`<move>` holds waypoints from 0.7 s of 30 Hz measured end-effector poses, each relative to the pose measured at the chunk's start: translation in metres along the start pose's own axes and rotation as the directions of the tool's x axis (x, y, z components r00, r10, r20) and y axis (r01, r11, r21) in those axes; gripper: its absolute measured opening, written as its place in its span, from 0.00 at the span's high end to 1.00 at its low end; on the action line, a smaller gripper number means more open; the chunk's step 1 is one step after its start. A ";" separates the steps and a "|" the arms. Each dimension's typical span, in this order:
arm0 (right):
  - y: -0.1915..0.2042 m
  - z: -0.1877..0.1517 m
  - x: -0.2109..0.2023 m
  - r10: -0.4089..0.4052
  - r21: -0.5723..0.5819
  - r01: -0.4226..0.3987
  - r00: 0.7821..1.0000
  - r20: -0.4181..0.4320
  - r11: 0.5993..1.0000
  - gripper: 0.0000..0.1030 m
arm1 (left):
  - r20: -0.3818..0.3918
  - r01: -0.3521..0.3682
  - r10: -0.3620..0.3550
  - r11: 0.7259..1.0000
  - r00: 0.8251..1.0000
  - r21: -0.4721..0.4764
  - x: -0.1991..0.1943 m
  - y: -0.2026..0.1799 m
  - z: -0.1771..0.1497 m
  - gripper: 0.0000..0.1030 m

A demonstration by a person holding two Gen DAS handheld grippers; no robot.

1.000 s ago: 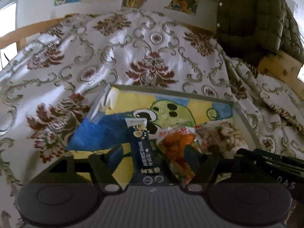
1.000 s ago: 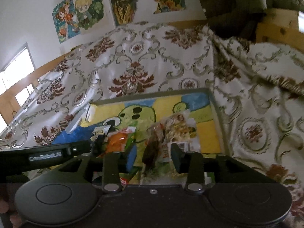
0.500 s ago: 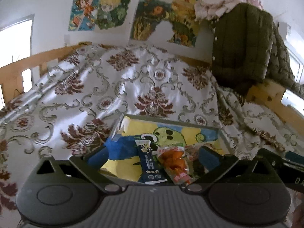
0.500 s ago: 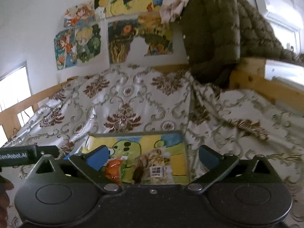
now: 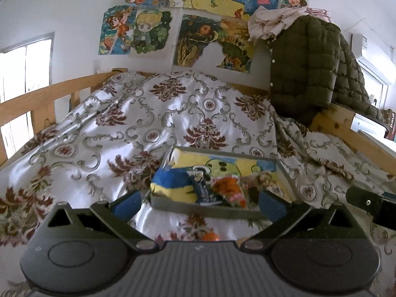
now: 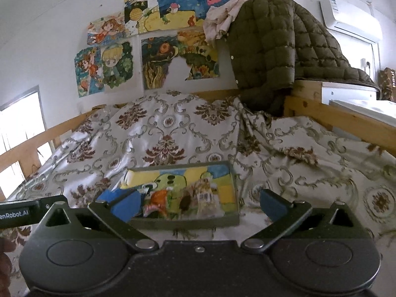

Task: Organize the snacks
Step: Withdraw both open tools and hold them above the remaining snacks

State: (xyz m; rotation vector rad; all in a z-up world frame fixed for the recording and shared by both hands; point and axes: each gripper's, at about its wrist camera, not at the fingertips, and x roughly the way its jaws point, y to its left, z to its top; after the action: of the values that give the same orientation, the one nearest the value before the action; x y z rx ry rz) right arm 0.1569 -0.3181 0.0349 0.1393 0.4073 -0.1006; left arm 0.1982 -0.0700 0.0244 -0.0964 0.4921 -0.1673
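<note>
Snacks sit gathered inside the tray [image 5: 208,210] on the bed: blue bar [image 5: 204,191], orange packet [image 5: 229,190], pale packets [image 6: 206,195]. Left claw [image 5: 198,204] and right claw [image 6: 198,204] gape empty just before the tray; organizing looks about finished.

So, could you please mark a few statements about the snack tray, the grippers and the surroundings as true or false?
1. Both grippers are open and hold nothing. True: the left gripper and the right gripper stand wide, with nothing between the fingers.
2. The tray rests on a bare wooden table. False: it lies on a floral bedspread.
3. An orange snack packet lies inside the tray. True.
4. A red blanket hangs over the bed frame. False: an olive quilted jacket hangs there.
5. Drawings are stuck on the wall. True.
</note>
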 end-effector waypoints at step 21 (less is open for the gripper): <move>0.011 -0.060 -0.082 -0.125 0.011 0.127 0.989 -0.085 0.992 0.01 | -0.032 -0.049 0.051 0.997 0.998 0.057 -0.058 0.024 -0.064 0.00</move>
State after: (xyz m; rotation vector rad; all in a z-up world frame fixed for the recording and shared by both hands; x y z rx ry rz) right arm 0.0602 -0.2923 0.0143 0.1343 0.4992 -0.2231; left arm 0.1202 -0.0394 -0.0084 -0.0262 0.5218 -0.1342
